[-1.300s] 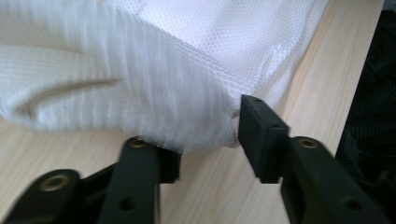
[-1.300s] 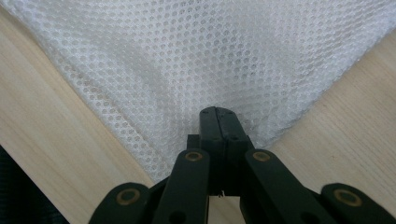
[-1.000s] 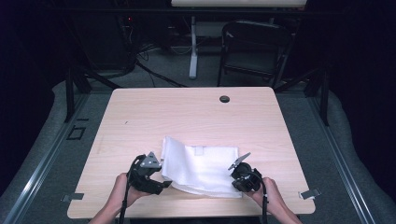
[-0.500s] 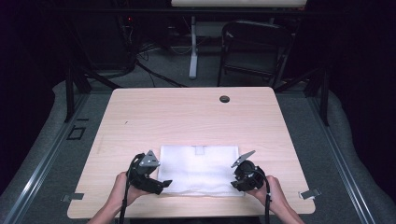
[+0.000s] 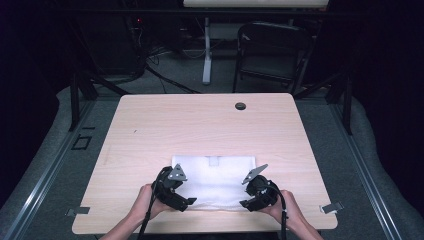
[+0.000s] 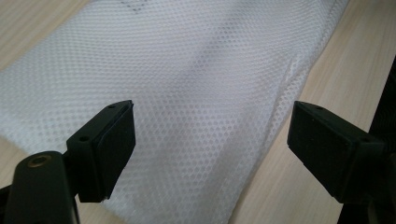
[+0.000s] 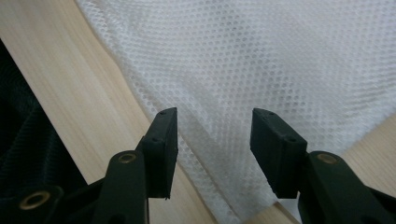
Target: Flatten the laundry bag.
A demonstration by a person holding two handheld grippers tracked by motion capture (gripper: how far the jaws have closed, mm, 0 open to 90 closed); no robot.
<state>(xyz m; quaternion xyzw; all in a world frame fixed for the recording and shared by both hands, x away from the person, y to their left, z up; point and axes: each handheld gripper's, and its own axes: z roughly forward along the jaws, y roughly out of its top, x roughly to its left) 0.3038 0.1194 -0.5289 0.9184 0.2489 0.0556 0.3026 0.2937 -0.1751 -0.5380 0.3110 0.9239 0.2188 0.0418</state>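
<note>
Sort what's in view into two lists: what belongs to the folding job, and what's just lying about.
In the job:
white mesh cloth, flat near the table's front edge
left tool, jaws open, just widened off the cloth
right tool, jaws open, just widened off the cloth

Lying about:
black grommet in the table
black chair behind it

High view: my table [image 5: 200,125] is evenly lit from above, room around it near black, picture soft and a bit grainy. Faint short shadows under my left gripper [image 5: 186,202] and right gripper [image 5: 246,202]. No glare on the wood. Both gripper views are bright and warm; the white mesh cloth [image 6: 196,93] is sharp mid-frame, slightly washed out toward the top. My black jaws close to the lens look soft, low in detail.
</note>
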